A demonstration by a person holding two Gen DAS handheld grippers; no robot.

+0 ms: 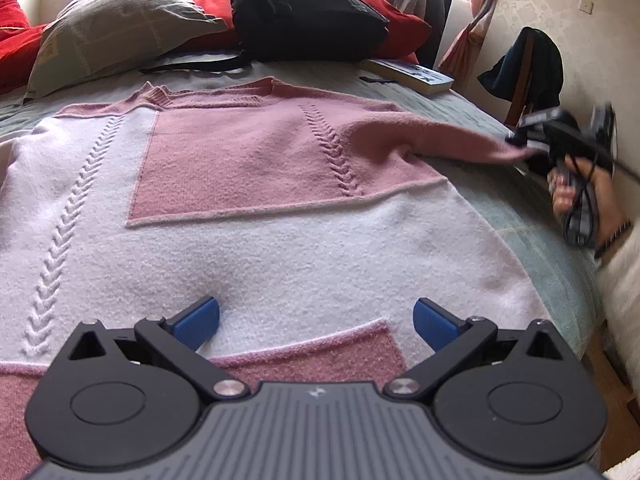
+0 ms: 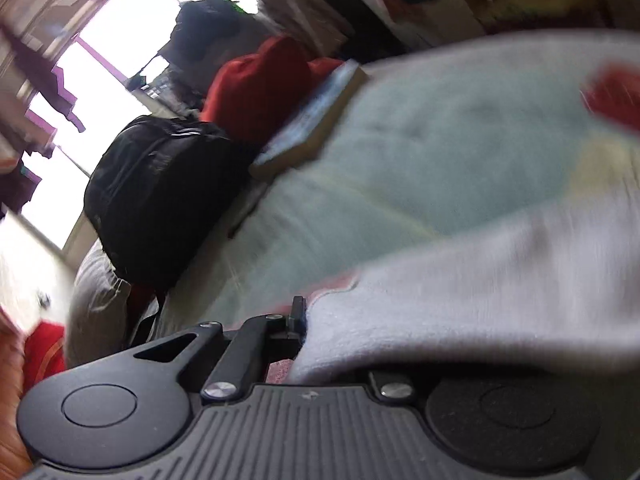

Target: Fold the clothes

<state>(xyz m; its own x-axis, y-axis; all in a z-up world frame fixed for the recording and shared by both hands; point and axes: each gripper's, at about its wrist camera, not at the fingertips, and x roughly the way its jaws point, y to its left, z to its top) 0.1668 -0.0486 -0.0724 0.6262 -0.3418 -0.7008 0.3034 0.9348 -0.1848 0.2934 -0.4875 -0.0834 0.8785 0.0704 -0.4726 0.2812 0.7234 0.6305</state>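
A pink and white knitted sweater (image 1: 280, 240) lies spread flat on the bed, neck toward the far side. My left gripper (image 1: 316, 320) hovers open over its white lower part, blue pads wide apart with nothing between them. At the right edge of the left wrist view, a hand holds my right gripper (image 1: 520, 146), shut on the end of the pink sleeve (image 1: 460, 140), which is stretched out sideways off the bed. In the blurred right wrist view, the sleeve cloth (image 2: 480, 300) drapes over my right gripper (image 2: 306, 316) and hides one finger.
A black backpack (image 1: 304, 8), a grey pillow (image 1: 112, 32) and red cushions (image 1: 400, 16) line the far side of the bed. A book (image 1: 412, 74) lies near the far right corner. A chair with a dark garment (image 1: 528, 64) stands by the right wall.
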